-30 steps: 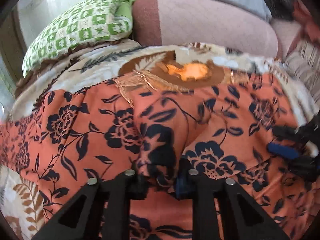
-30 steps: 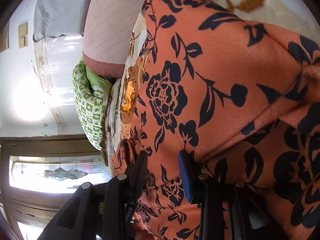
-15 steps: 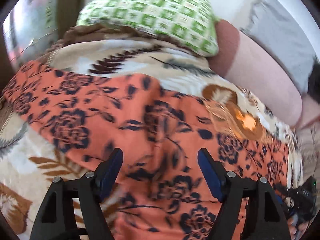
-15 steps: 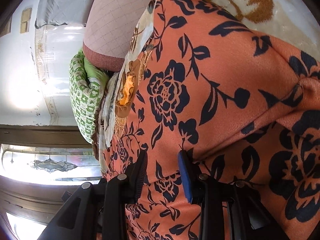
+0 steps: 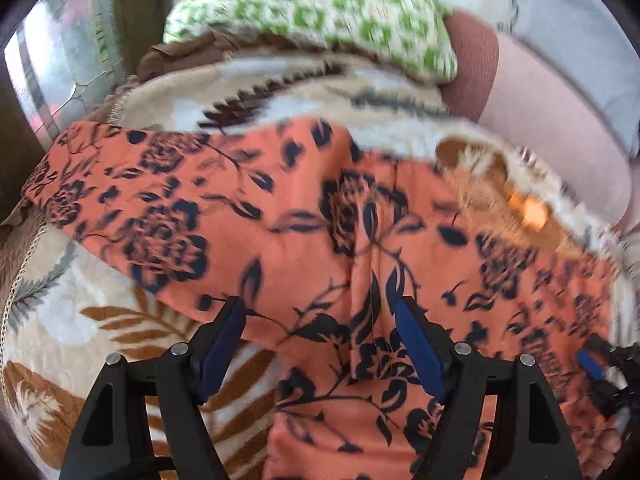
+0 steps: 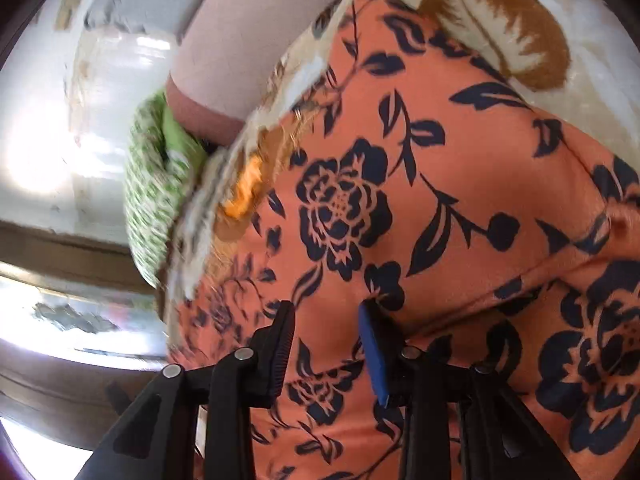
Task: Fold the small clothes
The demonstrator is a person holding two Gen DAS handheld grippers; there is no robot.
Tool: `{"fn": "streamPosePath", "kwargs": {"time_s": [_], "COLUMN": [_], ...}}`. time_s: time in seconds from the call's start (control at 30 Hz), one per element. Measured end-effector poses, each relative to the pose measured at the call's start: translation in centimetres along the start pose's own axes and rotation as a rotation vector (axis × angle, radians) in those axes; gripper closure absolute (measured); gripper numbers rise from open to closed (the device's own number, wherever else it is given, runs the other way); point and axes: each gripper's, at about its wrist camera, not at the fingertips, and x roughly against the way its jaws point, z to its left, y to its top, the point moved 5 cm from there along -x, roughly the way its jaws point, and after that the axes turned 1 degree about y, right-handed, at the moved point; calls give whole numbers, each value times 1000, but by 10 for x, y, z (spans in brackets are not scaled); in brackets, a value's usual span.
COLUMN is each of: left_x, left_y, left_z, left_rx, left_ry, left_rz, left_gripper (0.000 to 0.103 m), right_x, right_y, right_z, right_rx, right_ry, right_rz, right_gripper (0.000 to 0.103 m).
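Note:
An orange garment with dark blue flowers (image 5: 280, 216) lies spread over a leaf-patterned blanket (image 5: 68, 320). My left gripper (image 5: 320, 320) is open and hovers over the garment's near edge, holding nothing. My right gripper (image 6: 326, 316) has a bunch of the same orange cloth (image 6: 460, 184) between its narrowly parted fingers; its blue pad also shows at the far right of the left wrist view (image 5: 592, 364). A fold line runs across the garment on the right (image 6: 560, 264).
A green-and-white checked pillow (image 5: 320, 16) and a pink bolster (image 5: 560, 120) lie at the back of the bed. A window with a wooden frame (image 6: 80, 312) is on the left, and a white wall (image 6: 60, 120) is behind.
My left gripper let go of the garment, opened wide and swung left and back. My right gripper kept its hold on the cloth and shifted a little.

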Motion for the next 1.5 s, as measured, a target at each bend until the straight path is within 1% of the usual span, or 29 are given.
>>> {"fn": "streamPosePath", "kwargs": {"time_s": [0.07, 0.13, 0.17, 0.2, 0.23, 0.33, 0.4, 0.43, 0.47, 0.53, 0.6, 0.67, 0.7, 0.77, 0.83, 0.87, 0.9, 1.0, 1.03, 1.07, 1.1, 1.13, 1.17, 1.27, 1.3, 1.37, 1.47, 1.5], "left_x": [19, 38, 46, 56, 62, 73, 82, 85, 85, 76, 61, 43, 35, 15, -2, -11, -17, -21, -23, -25, -29, -31, -33, -24, -21, -5, 24, 38], "left_y": [2, 2, 2, 0, 0, 2, 8, 12, 20, 30, 41, 47, 49, 54, 58, 60, 62, 69, 71, 73, 74, 74, 74, 81, 84, 94, 113, 121], "left_z": [21, 56, 74, 103, 124, 194, 242, 258, 276, 293, 301, 304, 305, 308, 311, 311, 312, 313, 313, 314, 315, 315, 316, 308, 312, 298, 263, 243], "left_rx": [53, 118, 153, 206, 242, 333, 414, 451, 493, 548, 616, 676, 698, 755, 809, 826, 846, 852, 854, 857, 864, 870, 871, 807, 785, 710, 585, 530], "left_ry": [-11, -2, 16, 48, 72, 147, 196, 190, 153, 69, -12, -67, -78, -106, -129, -139, -151, -168, -176, -186, -192, -195, -189, -154, -149, -134, -144, -158], "left_rz": [-34, -68, -84, -98, -101, -78, -84, -98, -104, -75, -55, -36, -25, -16, -16, -17, -32, -97, -111, -122, -128, -132, -135, -176, -191, -220, -249, -258], "left_gripper": [25, 23, 22, 21, 21, 21, 21, 21, 21, 21, 21, 22, 23, 39, 47, 47, 48, 49, 53, 66, 75, 93, 98, 98, 98, 98, 98, 98], "right_x": [6, 13, 15, 16, 17, 16, 16, 16, 16, 16, 13, 10, 8, 7, 8, 8, 7, 5, 4, 3, 1, 0, -2, -4, -3, 0, 7, 9], "right_y": [0, -2, -4, -6, -9, -16, -21, -23, -24, -25, -24, -22, -21, -18, -14, -12, -11, -9, -9, -9, -9, -9, -9, -11, -11, -12, -12, -11], "right_z": [13, 25, 29, 33, 36, 48, 53, 57, 59, 61, 61, 61, 61, 58, 53, 52, 50, 48, 48, 48, 48, 49, 49, 52, 54, 58, 62, 63], "right_rx": [31, 63, 77, 92, 101, 136, 175, 201, 217, 237, 234, 232, 232, 225, 212, 208, 206, 206, 207, 209, 213, 219, 225, 237, 242, 262, 271, 266], "right_ry": [28, 60, 66, 76, 80, 94, 99, 95, 91, 85, 83, 78, 69, 63, 64, 63, 61, 50, 46, 42, 37, 31, 26, 25, 26, 21, 33, 41], "right_rz": [-9, -36, -45, -53, -61, -64, -48, -52, -56, -62, -63, -62, -65, -67, -67, -67, -67, -66, -64, -63, -62, -61, -61, -59, -60, -73, -93, -96], "right_gripper": [64, 64, 60, 41, 33, 33, 33, 33, 33, 33, 33, 33, 33, 33, 33, 33, 33, 33, 33, 33, 33, 33, 33, 33, 33, 33, 33, 33]}}
